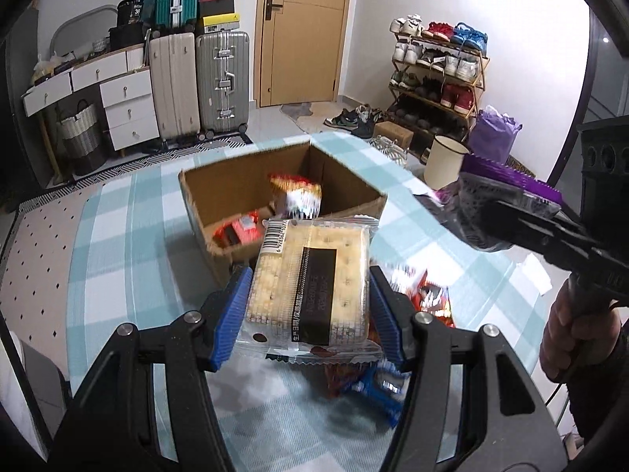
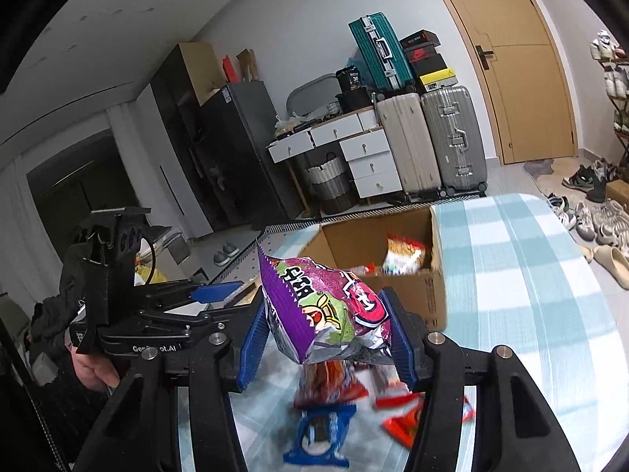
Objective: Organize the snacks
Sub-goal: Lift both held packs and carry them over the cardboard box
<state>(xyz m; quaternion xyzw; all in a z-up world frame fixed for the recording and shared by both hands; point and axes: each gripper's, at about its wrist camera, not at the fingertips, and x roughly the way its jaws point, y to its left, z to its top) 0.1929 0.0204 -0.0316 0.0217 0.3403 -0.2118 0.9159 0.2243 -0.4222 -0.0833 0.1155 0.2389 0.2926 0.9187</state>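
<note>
Between the left tool's (image 1: 308, 310) blue pads, a clear-wrapped cracker pack (image 1: 310, 283) is clamped edgewise: stiff, brittle. Right tool (image 2: 322, 334) pinches a purple foil crisp bag (image 2: 326, 306): light, crushable, slippery.

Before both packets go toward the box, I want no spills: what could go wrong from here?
1. The left gripper pinches the cracker packet by its edges; tilted, it might slip or the crackers crack.
2. The right gripper holds a puffy purple snack bag; it could squirm loose.
3. Both head for one small cardboard box, so the grippers may collide.
</note>
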